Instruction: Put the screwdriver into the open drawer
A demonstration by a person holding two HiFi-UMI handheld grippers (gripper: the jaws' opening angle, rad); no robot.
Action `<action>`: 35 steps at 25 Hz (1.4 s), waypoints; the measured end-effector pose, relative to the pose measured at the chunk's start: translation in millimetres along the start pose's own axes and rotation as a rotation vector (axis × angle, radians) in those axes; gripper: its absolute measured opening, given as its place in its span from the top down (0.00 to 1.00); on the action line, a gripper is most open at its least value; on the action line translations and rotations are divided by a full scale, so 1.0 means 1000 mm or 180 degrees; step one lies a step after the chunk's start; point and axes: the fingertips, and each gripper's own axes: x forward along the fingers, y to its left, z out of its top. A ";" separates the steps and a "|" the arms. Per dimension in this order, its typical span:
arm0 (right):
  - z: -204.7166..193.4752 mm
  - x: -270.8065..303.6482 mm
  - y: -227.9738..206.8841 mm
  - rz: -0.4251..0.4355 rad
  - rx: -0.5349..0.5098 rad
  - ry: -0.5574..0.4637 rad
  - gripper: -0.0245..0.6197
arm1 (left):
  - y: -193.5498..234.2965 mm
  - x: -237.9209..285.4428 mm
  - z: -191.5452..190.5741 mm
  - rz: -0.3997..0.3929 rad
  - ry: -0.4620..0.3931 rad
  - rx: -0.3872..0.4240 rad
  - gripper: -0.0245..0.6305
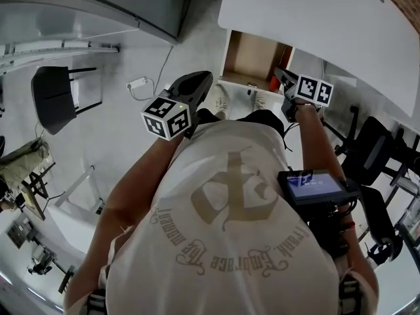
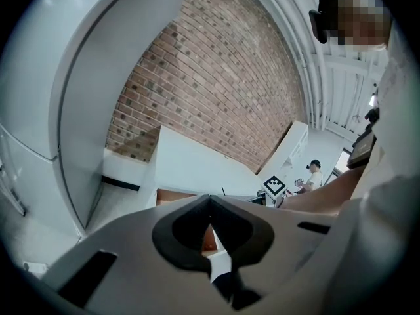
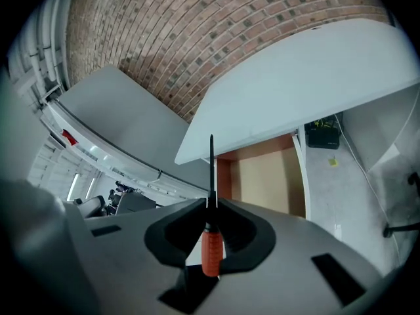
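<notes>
My right gripper (image 3: 211, 205) is shut on a screwdriver (image 3: 211, 249) with a red handle. Its thin black shaft points up toward the front edge of the white desk (image 3: 308, 84). Just below that edge the open drawer (image 3: 266, 176) shows its bare wooden inside. From the head view, the right gripper (image 1: 283, 79) hovers at the right front corner of the drawer (image 1: 248, 56). My left gripper (image 1: 202, 82) hangs lower and to the left of the drawer, over the floor. Its jaws (image 2: 210, 200) are shut with nothing between them.
A white desk (image 1: 315, 25) stands over the drawer against a brick wall (image 2: 216, 77). A dark chair (image 1: 56, 97) is at the left, an office chair (image 1: 367, 149) at the right. A power strip (image 1: 138, 83) and cable lie on the floor. Another person (image 2: 314, 174) stands far off.
</notes>
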 end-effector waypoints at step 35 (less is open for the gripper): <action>-0.047 0.080 -0.061 -0.0165 0.0060 0.0506 0.86 | 0.022 0.026 -0.069 0.0458 0.0014 -0.0410 0.93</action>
